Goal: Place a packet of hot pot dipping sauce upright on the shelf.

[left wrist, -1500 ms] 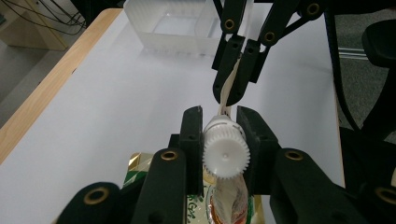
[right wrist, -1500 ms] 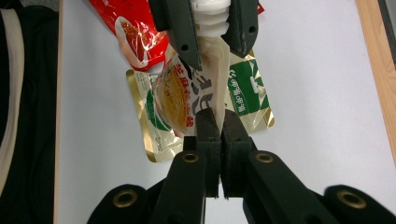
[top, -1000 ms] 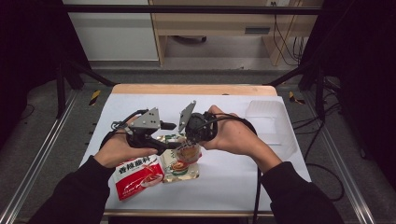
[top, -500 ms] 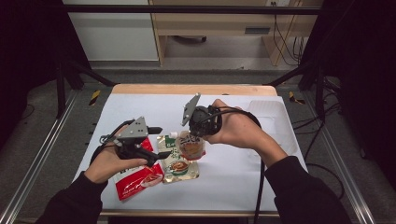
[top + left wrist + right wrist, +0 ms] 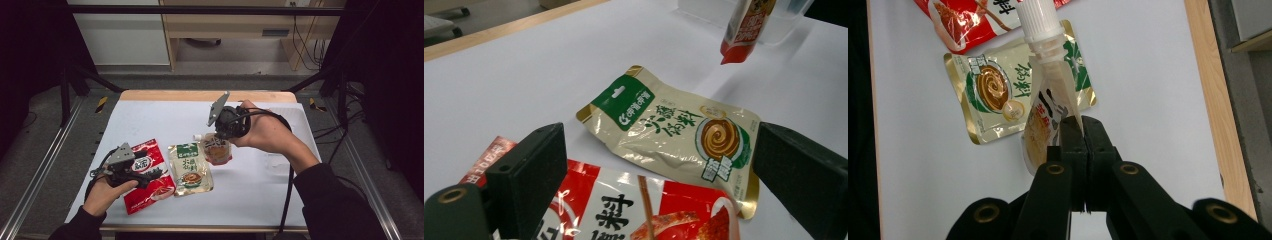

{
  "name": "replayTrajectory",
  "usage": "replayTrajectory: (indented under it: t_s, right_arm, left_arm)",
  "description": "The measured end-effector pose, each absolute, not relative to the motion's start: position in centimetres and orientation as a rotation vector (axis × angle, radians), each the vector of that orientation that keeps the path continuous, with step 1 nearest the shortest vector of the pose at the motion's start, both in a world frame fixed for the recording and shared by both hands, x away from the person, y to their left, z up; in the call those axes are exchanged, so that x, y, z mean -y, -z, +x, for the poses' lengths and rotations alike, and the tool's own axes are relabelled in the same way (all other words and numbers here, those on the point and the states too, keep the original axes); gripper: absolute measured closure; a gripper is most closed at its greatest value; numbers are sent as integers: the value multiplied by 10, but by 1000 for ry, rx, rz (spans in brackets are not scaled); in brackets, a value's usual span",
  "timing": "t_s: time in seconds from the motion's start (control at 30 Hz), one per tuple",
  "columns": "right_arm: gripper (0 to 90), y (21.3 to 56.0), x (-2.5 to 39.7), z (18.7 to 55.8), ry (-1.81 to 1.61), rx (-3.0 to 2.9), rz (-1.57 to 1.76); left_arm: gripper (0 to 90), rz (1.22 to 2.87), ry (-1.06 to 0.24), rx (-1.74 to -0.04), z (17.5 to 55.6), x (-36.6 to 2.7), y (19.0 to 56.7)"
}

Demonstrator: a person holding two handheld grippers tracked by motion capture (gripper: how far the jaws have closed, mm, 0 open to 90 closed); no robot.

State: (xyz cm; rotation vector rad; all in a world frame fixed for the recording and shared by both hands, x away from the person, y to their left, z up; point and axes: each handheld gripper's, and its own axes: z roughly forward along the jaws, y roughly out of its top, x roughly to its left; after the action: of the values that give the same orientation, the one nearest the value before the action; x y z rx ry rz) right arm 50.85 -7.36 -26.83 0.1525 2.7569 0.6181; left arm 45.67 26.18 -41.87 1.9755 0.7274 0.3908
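Though pinched, white-capped spout pouch [image 5: 1045, 107]

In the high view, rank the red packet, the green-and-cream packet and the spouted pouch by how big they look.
1. red packet, partly under the left gripper
2. green-and-cream packet
3. spouted pouch, lifted in the right gripper, partly hidden, so its rank is less certain

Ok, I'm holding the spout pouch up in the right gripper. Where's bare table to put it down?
Free: the far strip between the wooden edge and the packets, and the near-right area in front of the clear container. Crowded: the left-centre, with red packet, green-and-gold packet and left gripper.
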Motion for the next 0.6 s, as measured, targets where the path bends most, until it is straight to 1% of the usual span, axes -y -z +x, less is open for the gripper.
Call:
replayTrajectory:
  t_s: [0.1, 0.23, 0.4, 0.6]
  right_arm:
    - [899, 269, 79, 511, -610, -2762, 177]
    - [899, 267, 87, 515, -612, -2760, 203]
    - [900, 262, 99, 517, -620, -2739, 246]
    - [899, 255, 114, 517, -616, -2716, 287]
  left_arm:
    - [71, 1987, -437, -754, 457, -267, 426]
    - [71, 1979, -436, -796, 458, -267, 436]
    - [71, 2052, -526, -779, 457, -263, 441]
    - [71, 2073, -564, -772, 457, -261, 443]
